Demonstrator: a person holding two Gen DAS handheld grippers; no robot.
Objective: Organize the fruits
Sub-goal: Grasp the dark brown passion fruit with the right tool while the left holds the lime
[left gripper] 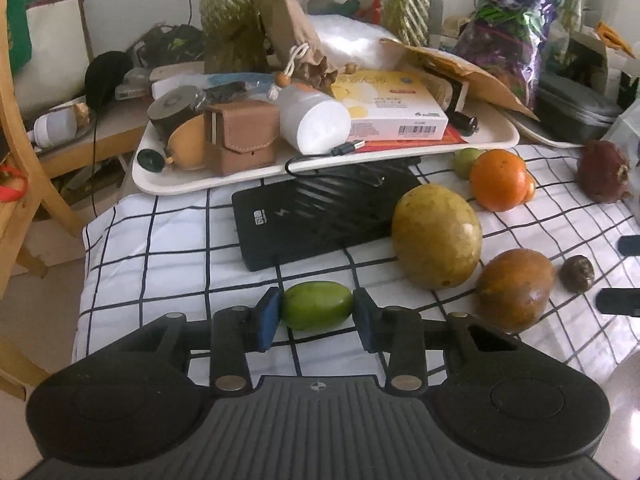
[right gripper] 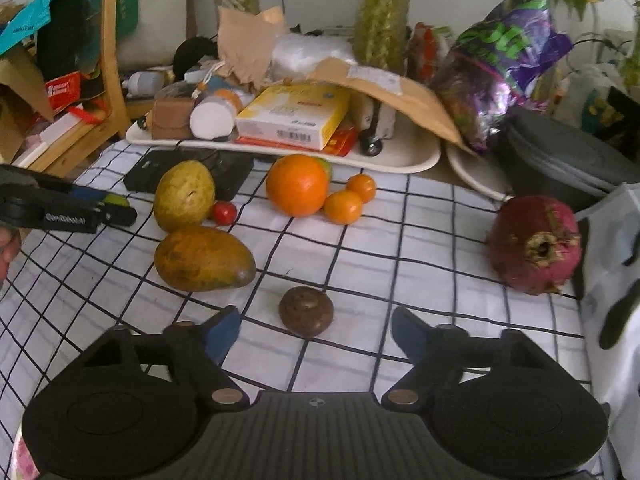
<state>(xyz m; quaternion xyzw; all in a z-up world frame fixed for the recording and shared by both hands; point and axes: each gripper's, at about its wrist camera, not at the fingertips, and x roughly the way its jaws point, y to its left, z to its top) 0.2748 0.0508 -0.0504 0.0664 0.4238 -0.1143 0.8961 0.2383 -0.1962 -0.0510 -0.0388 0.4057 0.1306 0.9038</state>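
Note:
My left gripper (left gripper: 316, 316) is shut on a small green fruit (left gripper: 317, 305), just above the checked cloth (left gripper: 160, 240). To its right lie a yellow-green mango (left gripper: 437, 236), a brown-orange mango (left gripper: 516, 288) and a small brown fruit (left gripper: 577, 273). My right gripper (right gripper: 316, 334) is open and empty, with the small brown fruit (right gripper: 306, 311) just ahead between its fingers. In the right wrist view I see both mangoes (right gripper: 204, 258), a big orange (right gripper: 297, 185), two small oranges (right gripper: 343, 207), a small red fruit (right gripper: 224, 213) and a red pomegranate (right gripper: 536, 244). The left gripper (right gripper: 112, 206) shows at the left.
A black power bank (left gripper: 312, 216) lies on the cloth behind the green fruit. A cluttered white tray (left gripper: 320, 160) with boxes and a bottle stands at the back. A grey case (right gripper: 568, 160) and a white bag (right gripper: 612, 280) are at the right. A wooden chair (left gripper: 16, 160) stands left.

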